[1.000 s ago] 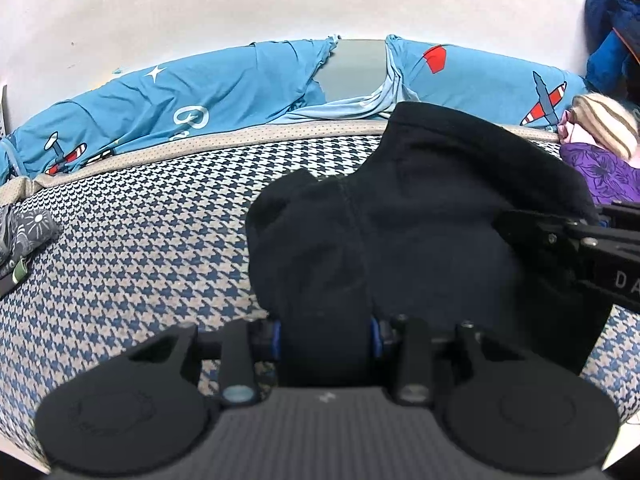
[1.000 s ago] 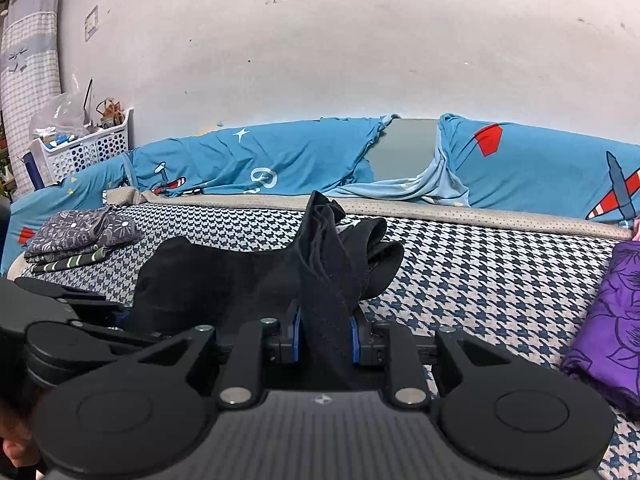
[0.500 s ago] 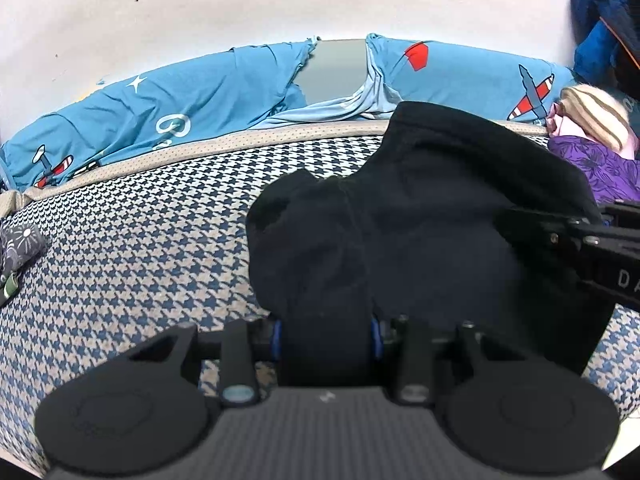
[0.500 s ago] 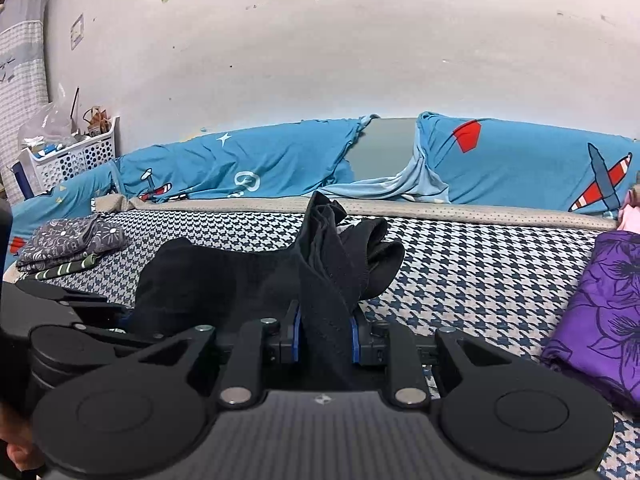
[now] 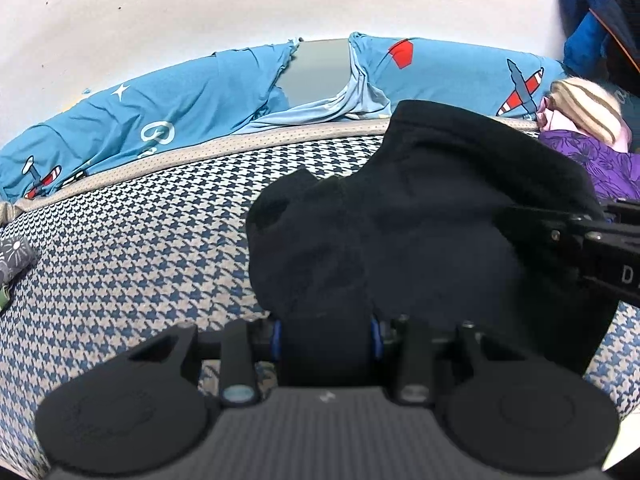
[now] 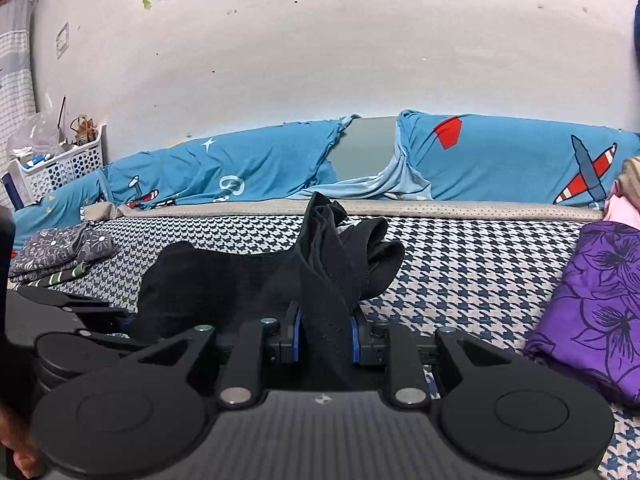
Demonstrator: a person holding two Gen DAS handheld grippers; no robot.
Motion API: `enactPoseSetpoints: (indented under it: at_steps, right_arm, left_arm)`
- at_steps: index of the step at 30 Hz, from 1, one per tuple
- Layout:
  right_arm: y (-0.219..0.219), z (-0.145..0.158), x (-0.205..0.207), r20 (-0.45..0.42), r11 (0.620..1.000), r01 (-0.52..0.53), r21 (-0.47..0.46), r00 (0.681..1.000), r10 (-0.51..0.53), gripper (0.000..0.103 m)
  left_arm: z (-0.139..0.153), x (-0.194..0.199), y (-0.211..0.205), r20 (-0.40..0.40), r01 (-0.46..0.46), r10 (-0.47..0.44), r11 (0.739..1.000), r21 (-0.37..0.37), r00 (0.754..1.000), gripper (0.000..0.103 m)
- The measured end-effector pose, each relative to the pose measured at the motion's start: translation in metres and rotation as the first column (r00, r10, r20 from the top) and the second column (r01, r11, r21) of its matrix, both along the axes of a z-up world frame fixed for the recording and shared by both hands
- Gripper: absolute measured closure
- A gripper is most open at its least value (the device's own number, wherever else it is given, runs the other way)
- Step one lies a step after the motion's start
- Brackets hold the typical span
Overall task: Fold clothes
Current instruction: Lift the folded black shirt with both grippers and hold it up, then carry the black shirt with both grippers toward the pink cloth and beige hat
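Between the blue pads of my left gripper (image 5: 325, 340) sits a thick fold of the black garment (image 5: 420, 216), and the jaws are closed on it as far as the cloth allows. My right gripper (image 6: 323, 338) is also closed on the same black garment (image 6: 240, 280), holding a narrow bunched strip that rises up from its pads. So the garment hangs between my two grippers, just above the bed (image 5: 120, 248) with the houndstooth cover, and its far edge touches or nearly touches the cover; I cannot tell which. I count one black garment, two grippers, and one purple flowered cloth (image 6: 596, 300) that lies on the bed at my right. The left wrist view shows my right gripper (image 5: 580, 240) coming in from the right edge against the black cloth, and also a striped beige item (image 5: 584, 108) and a dark blue jacket (image 5: 588, 20) in the corner. The right wrist view shows my left gripper (image 6: 80, 312) low at the left, a small pile of grey patterned clothes (image 6: 64, 248) on the bed, and a white basket (image 6: 60, 172) by the wall. Both views show the blue bedding with airplanes (image 6: 520, 160) along the wall.
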State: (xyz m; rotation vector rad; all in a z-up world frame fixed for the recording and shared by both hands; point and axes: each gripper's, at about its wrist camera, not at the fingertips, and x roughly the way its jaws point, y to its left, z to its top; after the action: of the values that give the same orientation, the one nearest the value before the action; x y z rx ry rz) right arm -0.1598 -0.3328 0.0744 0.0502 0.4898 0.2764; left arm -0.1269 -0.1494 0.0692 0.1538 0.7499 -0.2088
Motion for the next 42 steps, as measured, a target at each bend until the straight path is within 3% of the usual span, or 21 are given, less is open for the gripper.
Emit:
enactPoseSetpoints:
  at_steps: [25, 42]
  right_arm:
    - [-0.04, 0.003, 0.002, -0.007, 0.99, 0.136, 0.037, 0.991, -0.136, 0.081]
    - [-0.108, 0.016, -0.007, 0.049, 0.934, 0.334, 0.125, 0.939, -0.342, 0.081]
  left_arm:
    - [0.002, 0.021, -0.048, 0.018, 0.073, -0.073, 0.997, 0.002, 0.997, 0.068]
    - [0.025, 0.052, -0.128, 0.088, 0.182, -0.183, 0.983, 0.015, 0.979, 0.068]
